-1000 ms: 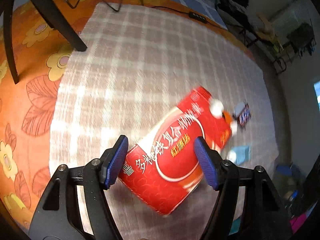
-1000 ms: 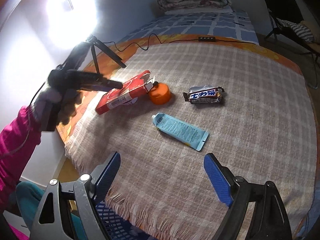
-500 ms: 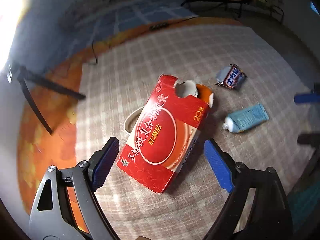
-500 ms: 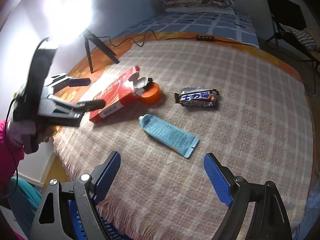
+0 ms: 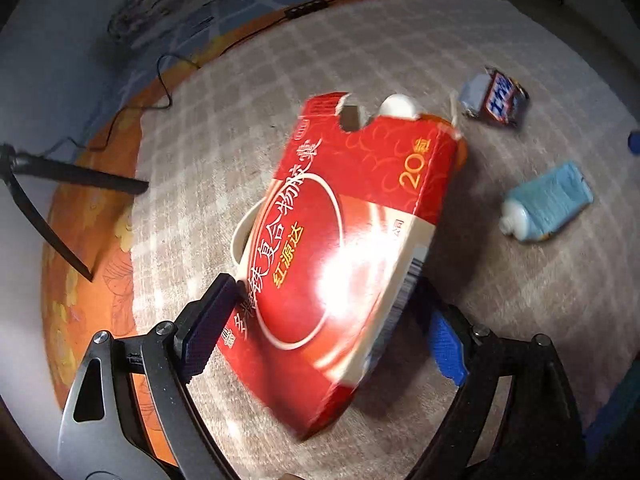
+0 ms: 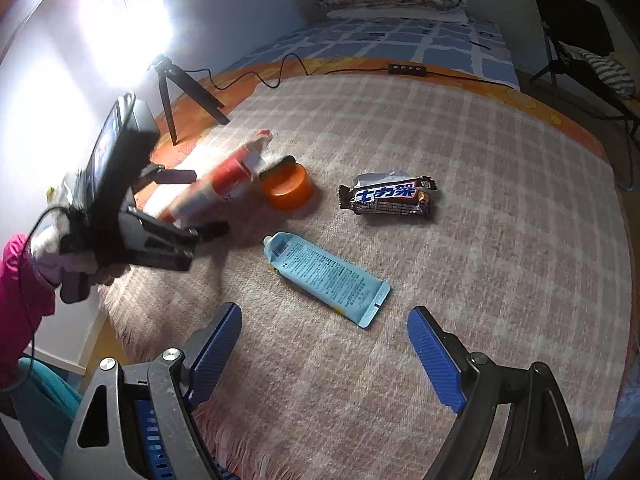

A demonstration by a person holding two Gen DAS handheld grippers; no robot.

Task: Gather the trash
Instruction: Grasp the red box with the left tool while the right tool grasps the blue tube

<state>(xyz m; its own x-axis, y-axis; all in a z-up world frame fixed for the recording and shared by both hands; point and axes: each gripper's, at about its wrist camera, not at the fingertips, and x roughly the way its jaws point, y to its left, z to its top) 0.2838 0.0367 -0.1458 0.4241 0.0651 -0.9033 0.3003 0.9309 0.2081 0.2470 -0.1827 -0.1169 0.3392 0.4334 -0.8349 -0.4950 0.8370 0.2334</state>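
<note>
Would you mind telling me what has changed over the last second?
The left tongs came back around the red box and tilted its near end up. The right tongs stayed open; the blue tube, candy bar and orange lid stayed put.

Dim room, lit by one harsh lamp (image 6: pixel 120 20) blown out to white at upper left of the right wrist view. Hot glare patch on the glossy red box (image 5: pixel 344 248) in the left wrist view, motion-blurred along its edges. Soft shadows on the checked blanket (image 6: pixel 460 152). Strong fisheye curvature, dark vignetted corners.
</note>
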